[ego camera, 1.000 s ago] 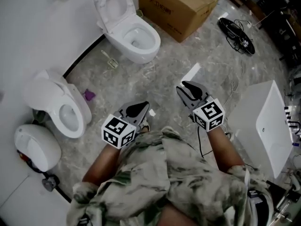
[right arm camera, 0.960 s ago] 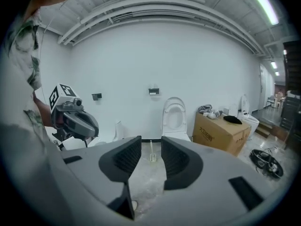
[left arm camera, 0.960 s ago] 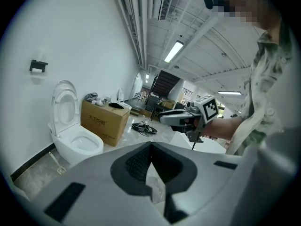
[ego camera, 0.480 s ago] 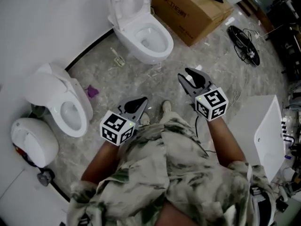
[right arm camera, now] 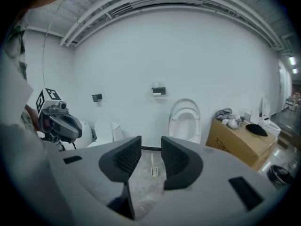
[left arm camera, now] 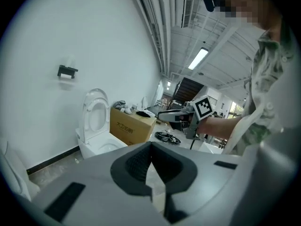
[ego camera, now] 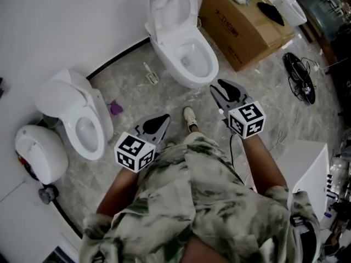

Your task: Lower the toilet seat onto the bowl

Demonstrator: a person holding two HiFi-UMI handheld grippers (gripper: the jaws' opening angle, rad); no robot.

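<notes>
A white toilet stands against the wall, its seat (ego camera: 174,7) raised upright over the open bowl (ego camera: 193,59). The left gripper view shows the seat (left arm camera: 95,114) at the left, and the right gripper view shows the seat (right arm camera: 184,119) straight ahead, far off. My left gripper (ego camera: 163,119) hangs over the floor well short of the bowl, its pads (left arm camera: 141,161) meeting and nothing held. My right gripper (ego camera: 224,87) hovers just right of the bowl's front, not touching it. Its jaws are apart and closing, with only floor showing between its fingers (right arm camera: 123,157).
A second toilet (ego camera: 79,122) and a round white unit (ego camera: 38,152) stand at the left. A cardboard box (ego camera: 247,21) sits right of the toilet, with black cables (ego camera: 300,78) beyond it. A white cabinet (ego camera: 307,174) is at the right. A small brush (ego camera: 152,75) lies on the floor.
The person has stepped toward the toilet with the raised seat, which now sits closer and further right in the head view. Both grippers travelled forward with the person.
</notes>
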